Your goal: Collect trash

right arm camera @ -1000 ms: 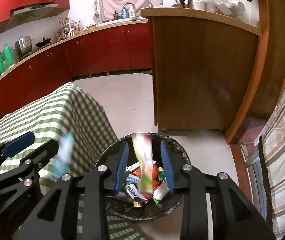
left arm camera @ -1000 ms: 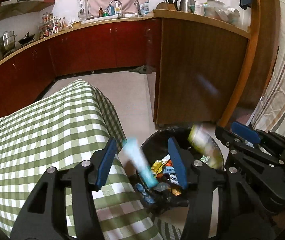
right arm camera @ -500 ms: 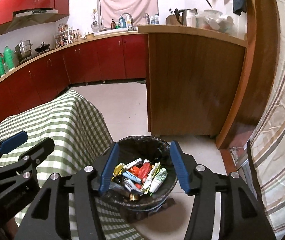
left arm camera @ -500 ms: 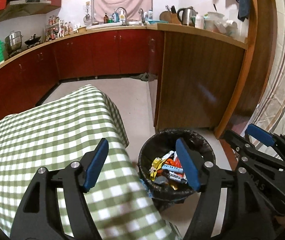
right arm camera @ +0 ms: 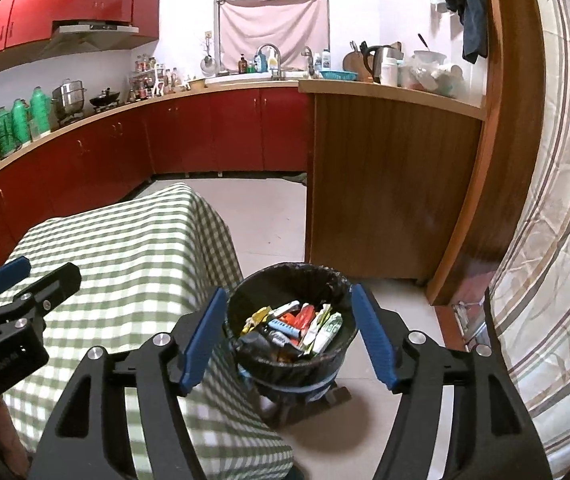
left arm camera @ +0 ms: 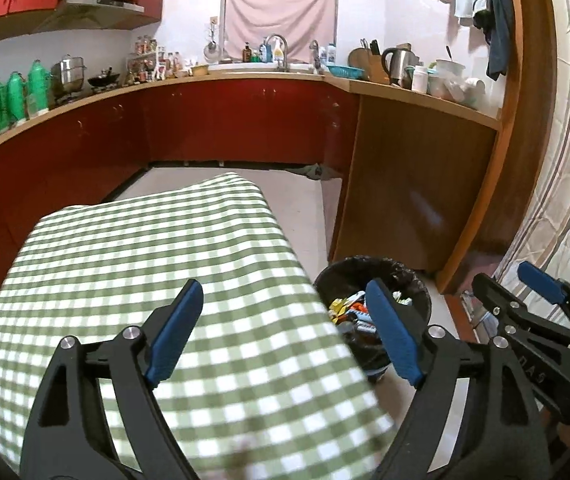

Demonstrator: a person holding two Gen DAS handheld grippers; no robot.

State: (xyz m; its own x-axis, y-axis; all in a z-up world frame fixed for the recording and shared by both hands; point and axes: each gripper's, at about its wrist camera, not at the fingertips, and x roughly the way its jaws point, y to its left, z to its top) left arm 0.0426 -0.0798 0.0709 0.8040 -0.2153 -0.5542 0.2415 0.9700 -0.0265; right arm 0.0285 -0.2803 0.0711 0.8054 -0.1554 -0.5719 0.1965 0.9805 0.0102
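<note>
Over the bin [right arm camera: 291, 354], both claws stood apart and empty: left claw [left arm camera: 285, 334], right claw [right arm camera: 291, 340]. A second earlier each dropped a wrapper; that trash [right arm camera: 297, 326] now lay inside, bench [left arm camera: 145, 248] apparently cleared.

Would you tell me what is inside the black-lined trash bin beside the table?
The trash bin holds a pile of wrappers and small tubes: yellow, red, blue, white and green ones lie on top. Whatever sits beneath that top layer is covered, and the bin's bottom cannot be seen.
</note>
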